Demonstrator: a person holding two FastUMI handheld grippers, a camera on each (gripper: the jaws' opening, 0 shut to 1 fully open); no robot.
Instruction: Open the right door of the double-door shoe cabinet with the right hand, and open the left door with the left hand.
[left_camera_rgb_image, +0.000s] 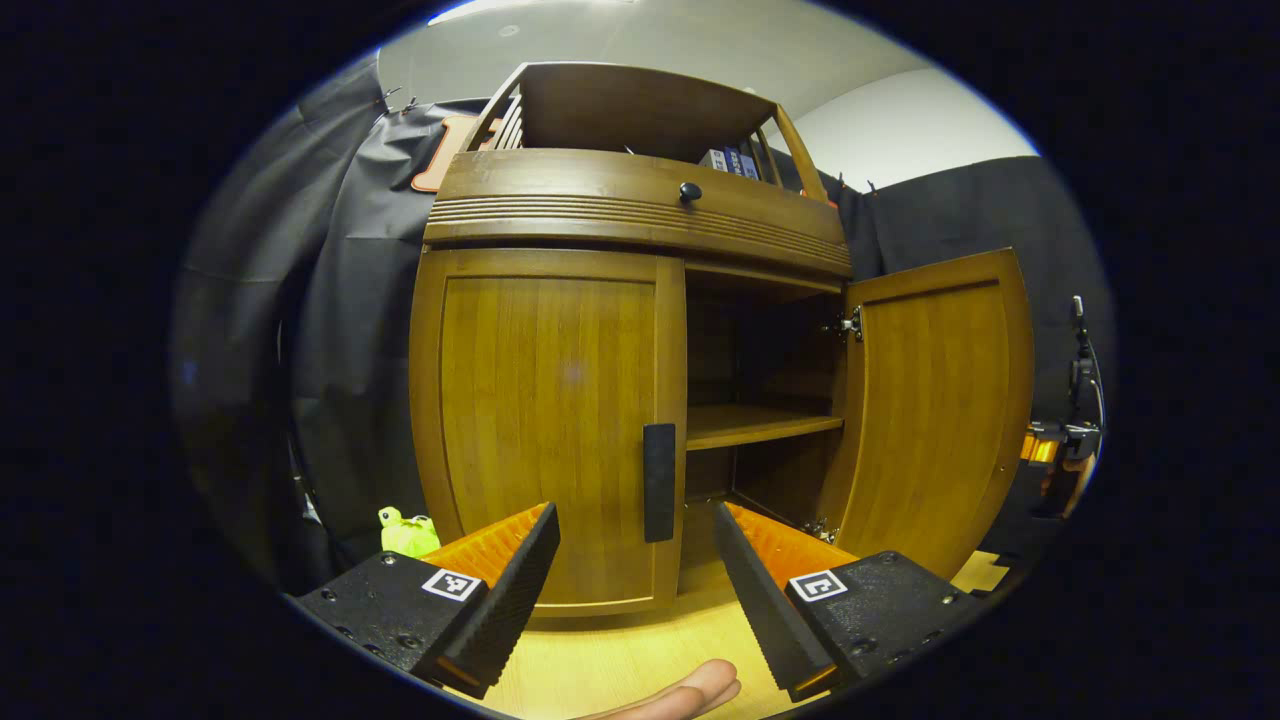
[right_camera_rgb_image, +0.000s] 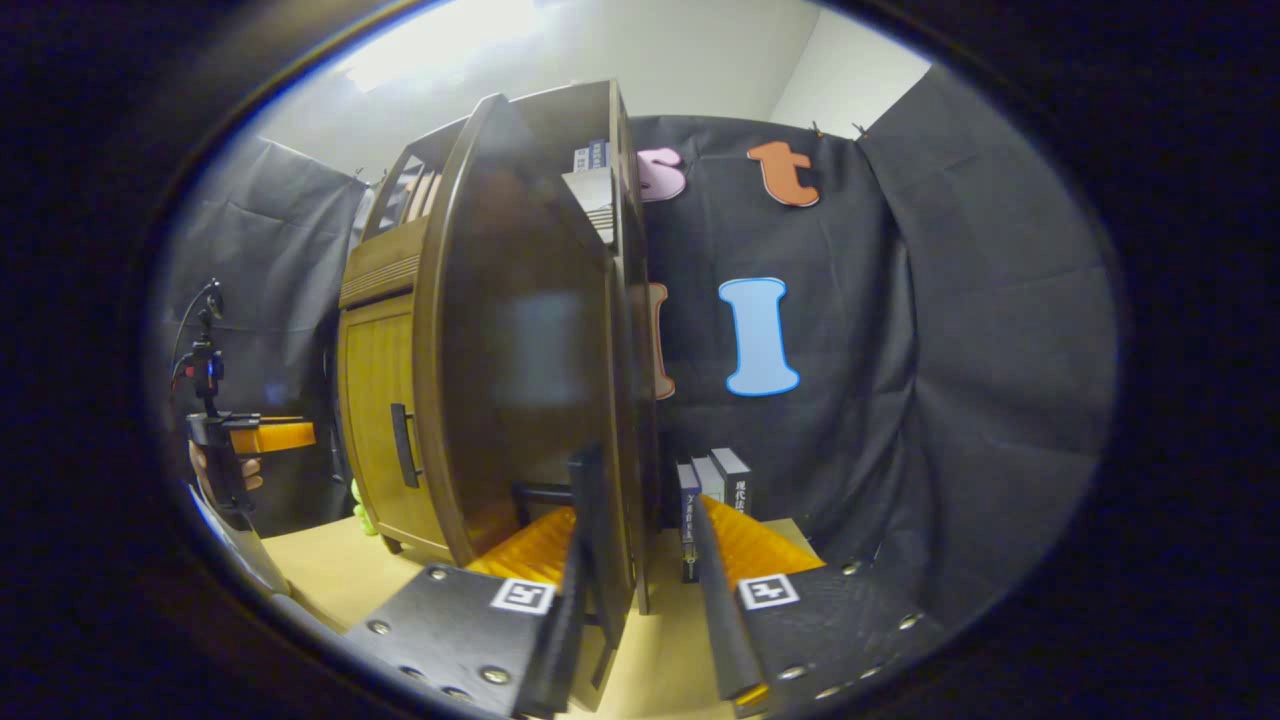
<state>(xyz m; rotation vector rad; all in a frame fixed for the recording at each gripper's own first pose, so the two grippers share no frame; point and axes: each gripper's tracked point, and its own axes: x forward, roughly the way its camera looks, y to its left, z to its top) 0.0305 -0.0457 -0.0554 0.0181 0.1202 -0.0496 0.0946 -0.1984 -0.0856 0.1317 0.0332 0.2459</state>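
Your right tool (right_camera_rgb_image: 640, 560) straddles the open right door (right_camera_rgb_image: 530, 350) edge without clearly pinching it, while your left tool (left_camera_rgb_image: 635, 560) gapes empty before the closed left door (left_camera_rgb_image: 545, 420).

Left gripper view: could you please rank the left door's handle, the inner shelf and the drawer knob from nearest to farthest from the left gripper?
From the left gripper:
1. Left door's handle, just ahead between the fingers, on the closed door's right edge.
2. Inner shelf, farther back inside the open right half.
3. Drawer knob, high up on the drawer front.
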